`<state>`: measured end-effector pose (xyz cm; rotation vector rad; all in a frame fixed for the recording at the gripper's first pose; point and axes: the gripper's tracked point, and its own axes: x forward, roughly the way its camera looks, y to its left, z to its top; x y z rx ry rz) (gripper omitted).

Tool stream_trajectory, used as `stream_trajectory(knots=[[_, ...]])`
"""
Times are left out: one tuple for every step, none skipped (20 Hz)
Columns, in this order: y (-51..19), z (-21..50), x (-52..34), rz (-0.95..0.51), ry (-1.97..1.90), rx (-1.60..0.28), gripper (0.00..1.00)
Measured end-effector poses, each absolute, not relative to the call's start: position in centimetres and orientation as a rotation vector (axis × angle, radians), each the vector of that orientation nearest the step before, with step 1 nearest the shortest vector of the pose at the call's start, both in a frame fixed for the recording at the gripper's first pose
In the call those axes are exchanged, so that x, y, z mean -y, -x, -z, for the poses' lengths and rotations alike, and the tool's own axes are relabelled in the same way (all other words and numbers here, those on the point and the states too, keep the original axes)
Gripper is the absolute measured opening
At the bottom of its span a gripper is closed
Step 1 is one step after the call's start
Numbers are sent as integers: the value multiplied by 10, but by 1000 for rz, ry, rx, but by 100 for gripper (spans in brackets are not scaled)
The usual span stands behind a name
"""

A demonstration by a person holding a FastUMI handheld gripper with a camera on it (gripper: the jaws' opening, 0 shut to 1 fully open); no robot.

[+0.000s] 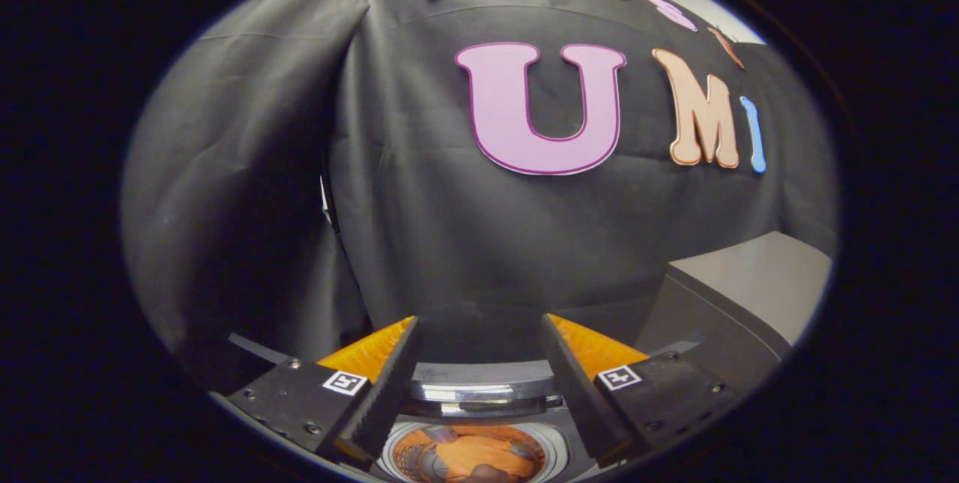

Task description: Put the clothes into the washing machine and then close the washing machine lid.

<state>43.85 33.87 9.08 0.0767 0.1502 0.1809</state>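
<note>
My gripper is open, its two fingers spread wide with nothing between them, held well above the washing machine. Below and between the fingers the machine's round drum opening shows, with orange clothes lying inside it. Just beyond the opening stands the raised lid, seen as a shiny curved band between the fingers. The black cloth wall hangs straight ahead of the fingertips.
A grey box-like cabinet stands to the right of the machine, close to the right finger. The black cloth wall closes off the space behind and to the left.
</note>
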Motion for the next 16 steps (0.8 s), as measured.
stream_trajectory(knots=[[-439, -91, -339, -178, -78, -146, 96], [-439, -91, -338, -175, -79, -144, 96], [-438, -89, -339, -177, -79, -151, 96], [-440, -86, -340, -179, -80, -165, 96], [-440, -80, -342, -184, -77, -198, 96], [-436, -80, -339, -182, -65, -240, 96], [-449, -87, -334, -164, -37, -194, 96], [-440, -86, -334, -161, -44, -225, 96], [-438, -75, -340, -172, -41, -267, 97], [-438, -69, -341, -170, -44, -292, 97], [-436, -60, -339, -171, -22, -322, 98], [-436, -51, -337, -163, 2, -339, 97], [-435, -40, -338, -173, 14, -362, 97], [-432, -27, -336, -169, 19, -383, 96], [-429, -15, -333, -162, 28, -405, 97], [-426, -7, -334, -150, 44, -423, 97]])
